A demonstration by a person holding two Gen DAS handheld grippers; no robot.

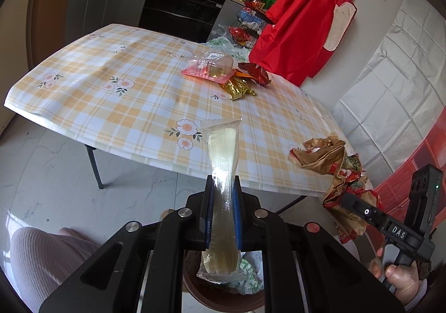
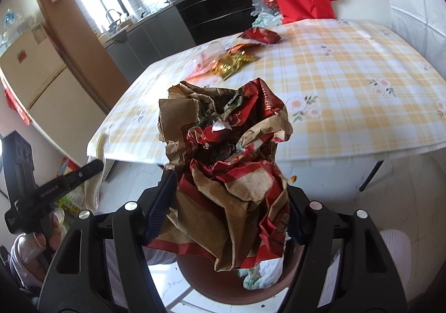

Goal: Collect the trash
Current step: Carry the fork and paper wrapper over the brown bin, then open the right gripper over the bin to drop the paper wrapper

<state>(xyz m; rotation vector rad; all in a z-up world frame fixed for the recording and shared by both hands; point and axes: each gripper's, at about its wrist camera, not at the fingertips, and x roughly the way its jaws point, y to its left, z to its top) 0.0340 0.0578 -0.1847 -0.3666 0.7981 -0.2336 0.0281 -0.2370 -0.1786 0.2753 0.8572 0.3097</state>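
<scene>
Clear yellowish sachet (image 1: 223, 173) pinched upright above a brown bin (image 2: 237, 279), crumpled brown-and-red paper bag (image 2: 228, 151) held over it, gold wrapper (image 1: 237, 88), red wrapper (image 1: 257, 73) and clear tray (image 1: 210, 66) lay clustered on the tablecloth.

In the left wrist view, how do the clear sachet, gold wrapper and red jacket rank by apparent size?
1. red jacket
2. clear sachet, enlarged by nearness to the camera
3. gold wrapper

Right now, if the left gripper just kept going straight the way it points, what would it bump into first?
Probably the checked table. The left gripper, shut on a clear wrapper, points down and forward toward the table's near edge; the wrapper's tip would likely touch first. Depth is hard to judge.
</scene>
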